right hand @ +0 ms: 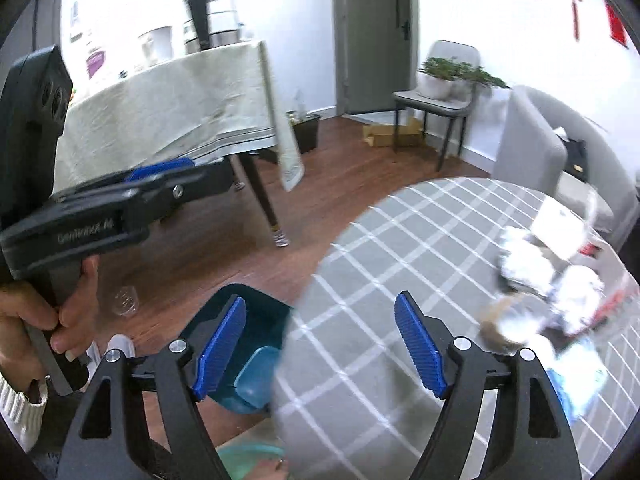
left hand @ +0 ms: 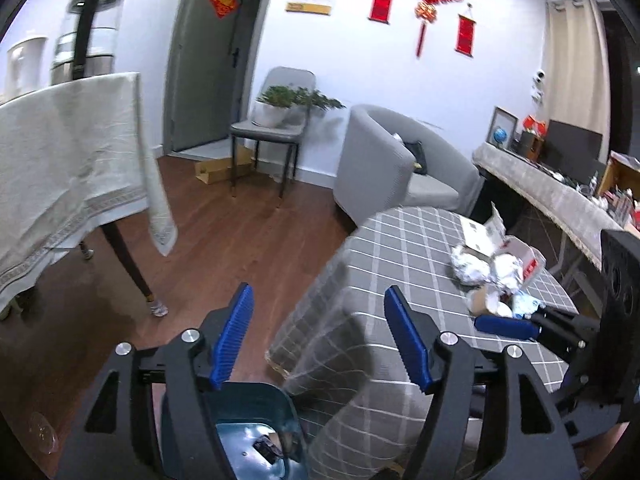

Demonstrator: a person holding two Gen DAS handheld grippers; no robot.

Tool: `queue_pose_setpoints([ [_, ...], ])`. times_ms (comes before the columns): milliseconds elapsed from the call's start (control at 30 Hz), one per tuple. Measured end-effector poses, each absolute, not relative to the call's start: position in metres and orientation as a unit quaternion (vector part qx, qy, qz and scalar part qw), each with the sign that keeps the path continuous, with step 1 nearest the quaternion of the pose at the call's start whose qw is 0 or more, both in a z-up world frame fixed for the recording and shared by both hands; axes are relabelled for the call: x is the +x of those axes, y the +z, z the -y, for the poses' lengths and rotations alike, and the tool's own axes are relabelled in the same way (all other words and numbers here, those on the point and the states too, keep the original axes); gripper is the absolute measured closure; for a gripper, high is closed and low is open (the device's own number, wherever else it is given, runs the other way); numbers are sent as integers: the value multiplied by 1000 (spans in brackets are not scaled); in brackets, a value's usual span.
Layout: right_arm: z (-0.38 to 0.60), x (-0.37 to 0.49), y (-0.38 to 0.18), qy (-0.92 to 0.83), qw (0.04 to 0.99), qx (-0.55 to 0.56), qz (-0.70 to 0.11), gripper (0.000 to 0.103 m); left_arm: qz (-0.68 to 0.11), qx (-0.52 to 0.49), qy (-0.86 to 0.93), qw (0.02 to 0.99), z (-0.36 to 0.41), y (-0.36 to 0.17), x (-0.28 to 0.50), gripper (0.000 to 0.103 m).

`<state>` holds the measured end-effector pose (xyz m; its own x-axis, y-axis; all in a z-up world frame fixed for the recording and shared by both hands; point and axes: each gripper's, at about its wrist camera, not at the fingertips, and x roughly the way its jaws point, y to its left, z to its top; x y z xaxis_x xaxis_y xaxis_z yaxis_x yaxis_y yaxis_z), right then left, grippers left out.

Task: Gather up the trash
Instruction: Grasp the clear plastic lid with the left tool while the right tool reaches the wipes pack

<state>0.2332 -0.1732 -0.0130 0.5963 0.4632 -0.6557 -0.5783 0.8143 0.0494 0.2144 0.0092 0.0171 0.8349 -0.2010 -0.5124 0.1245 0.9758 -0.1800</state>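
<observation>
A pile of trash lies on the round table with the grey checked cloth: crumpled foil, a white carton and a paper cup. In the right wrist view the same pile is blurred. A teal bin stands on the floor against the table's edge. My left gripper is open and empty, above the bin and the table rim. My right gripper is open and empty too, over the table edge, with the bin to its left. In the left wrist view the right gripper reaches next to the pile.
A hand holds the left gripper. A table under a white cloth carries a kettle. A chair with a potted plant, a grey armchair and a cardboard box stand behind. A clear plastic cup lies on the wooden floor.
</observation>
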Motion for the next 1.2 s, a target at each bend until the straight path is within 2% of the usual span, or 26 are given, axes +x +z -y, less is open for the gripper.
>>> queue_pose_setpoints([
  [133,205,238,-12,269,898,-75,-341,24,-294,-67,-115,946,21,12,224,29],
  [200,220,238,-9,256,903,-72,-336,18,-302,-57,-130,943,40,9,229,26],
  [367,257,240,-8,232,910,-74,-336,13,-319,-51,-162,932,76,4,237,24],
  [567,303,238,-14,201,918,-50,-339,13,-329,-44,-185,925,112,0,249,24],
  [867,336,232,-22,188,921,-23,-342,13,-363,-50,-212,906,150,-19,274,39],
  [1200,348,234,-31,183,919,-17,-349,13,-398,-62,-197,894,165,-37,293,67],
])
